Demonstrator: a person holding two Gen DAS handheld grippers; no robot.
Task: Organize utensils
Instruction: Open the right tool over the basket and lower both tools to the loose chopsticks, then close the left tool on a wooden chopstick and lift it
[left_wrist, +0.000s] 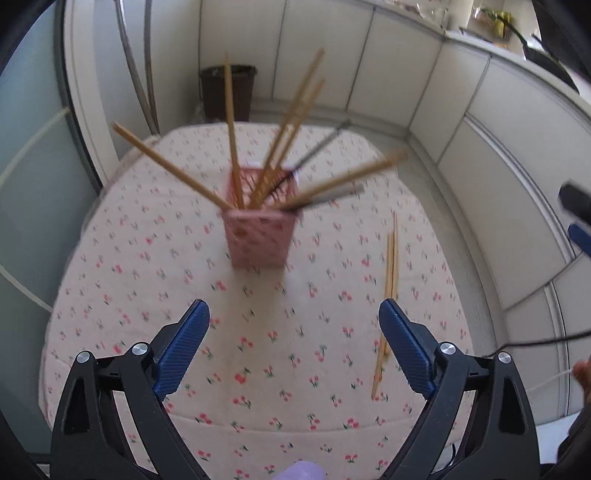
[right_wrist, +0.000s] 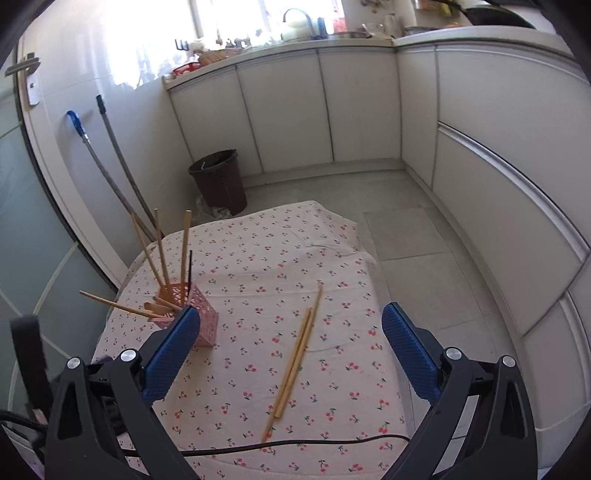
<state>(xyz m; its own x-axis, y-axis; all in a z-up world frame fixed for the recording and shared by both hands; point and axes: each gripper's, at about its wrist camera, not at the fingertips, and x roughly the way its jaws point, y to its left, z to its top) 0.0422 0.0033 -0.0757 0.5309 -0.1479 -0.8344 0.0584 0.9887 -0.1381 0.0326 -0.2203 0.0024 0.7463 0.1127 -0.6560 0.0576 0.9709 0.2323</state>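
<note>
With both the left gripper (left_wrist: 294, 345) and right gripper (right_wrist: 291, 352) spread wide and empty, I'd pinch the loose chopsticks (right_wrist: 295, 356) (light, stiff, apt to roll), lying right of the pink holder (right_wrist: 197, 317) on the desk (right_wrist: 258, 258), near mid-length.

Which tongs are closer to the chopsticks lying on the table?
The right tongs, probably. The loose chopsticks lie between their open fingers. For the left tongs, those chopsticks lie off to the right, beside the right finger.

Left gripper (left_wrist: 294, 314) and right gripper (right_wrist: 290, 319) spread wide, fingers empty
</note>
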